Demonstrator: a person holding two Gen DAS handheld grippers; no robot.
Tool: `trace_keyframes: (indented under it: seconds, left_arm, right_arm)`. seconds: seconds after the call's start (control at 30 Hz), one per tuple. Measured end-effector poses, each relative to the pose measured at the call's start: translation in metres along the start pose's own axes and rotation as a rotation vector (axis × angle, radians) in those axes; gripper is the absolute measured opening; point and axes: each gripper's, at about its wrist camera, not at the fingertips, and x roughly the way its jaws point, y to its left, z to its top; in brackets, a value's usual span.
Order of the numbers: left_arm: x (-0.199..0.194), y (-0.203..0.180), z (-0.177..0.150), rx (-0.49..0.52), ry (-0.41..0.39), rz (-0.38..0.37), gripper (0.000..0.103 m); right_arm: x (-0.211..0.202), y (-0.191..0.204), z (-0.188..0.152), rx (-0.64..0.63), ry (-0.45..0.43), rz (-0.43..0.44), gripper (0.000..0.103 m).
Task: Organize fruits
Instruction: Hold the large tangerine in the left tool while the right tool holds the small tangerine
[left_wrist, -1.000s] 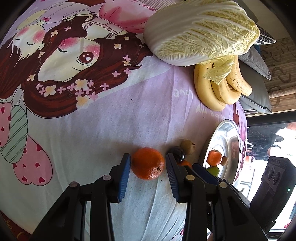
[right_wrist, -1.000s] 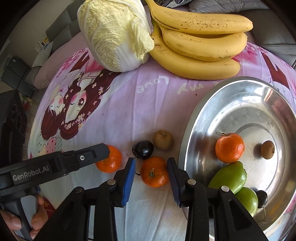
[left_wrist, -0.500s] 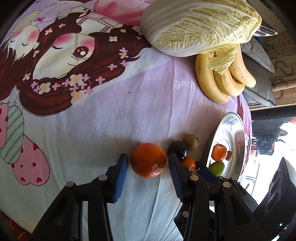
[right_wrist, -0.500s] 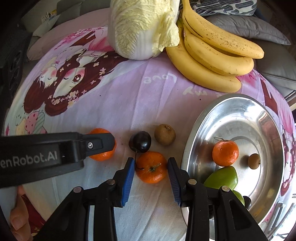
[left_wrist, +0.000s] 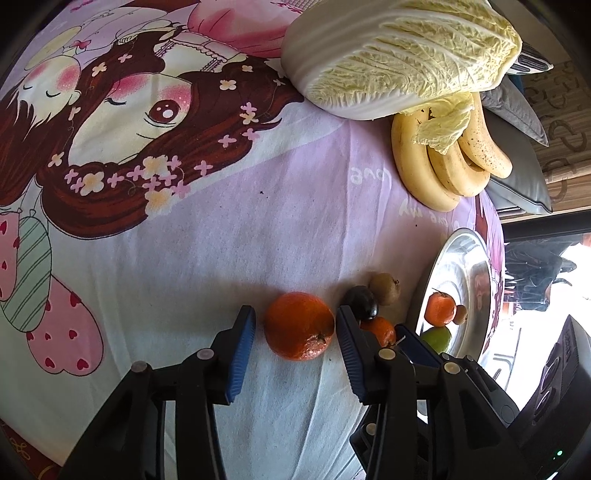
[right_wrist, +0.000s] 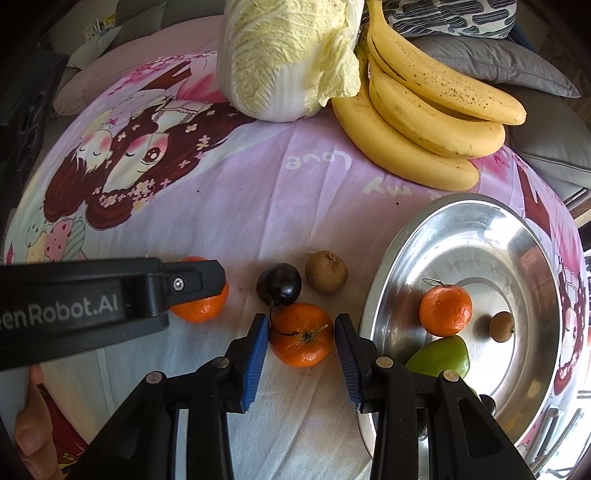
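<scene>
On the cartoon-print cloth (right_wrist: 258, 206), the left tongs (left_wrist: 295, 328) and right tongs (right_wrist: 301, 336) each straddled a mandarin, blue pads parted and not pressing, beside the steel dish (right_wrist: 524, 236).

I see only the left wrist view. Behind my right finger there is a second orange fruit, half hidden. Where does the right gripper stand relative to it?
Observer: The right gripper straddles that second mandarin, one blue pad on each side with thin gaps, so it is not squeezed.
Operator: I see the plate almost edge-on. Is there free space?
Observer: Yes. The far half of the plate is bare metal.
Operator: Does the dark fruit touch my orange?
Observer: No. The dark fruit lies apart from your orange, with bare cloth between them.
</scene>
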Motion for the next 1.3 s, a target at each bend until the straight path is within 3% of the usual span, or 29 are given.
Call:
trace_keyframes:
  seconds: [0.57, 0.77, 0.9, 1.3]
  left_arm:
    - [-0.003, 0.006, 0.002, -0.033, 0.003, -0.016, 0.046]
    - [-0.004, 0.009, 0.003, -0.059, 0.010, -0.024, 0.047]
    - [-0.003, 0.007, 0.002, -0.044, 0.014, -0.016, 0.047]
    - [0.008, -0.008, 0.000, 0.005, 0.040, 0.006, 0.047]
  right_arm:
    - [0.000, -0.005, 0.007, 0.002, -0.012, 0.043, 0.048]
    - [-0.005, -0.010, 0.003, 0.074, 0.005, 0.221, 0.049]
    - [0.000, -0.009, 0.001, 0.068, 0.023, 0.145, 0.045]
    - [0.013, 0.001, 0.003, 0.031, 0.045, 0.124, 0.040]
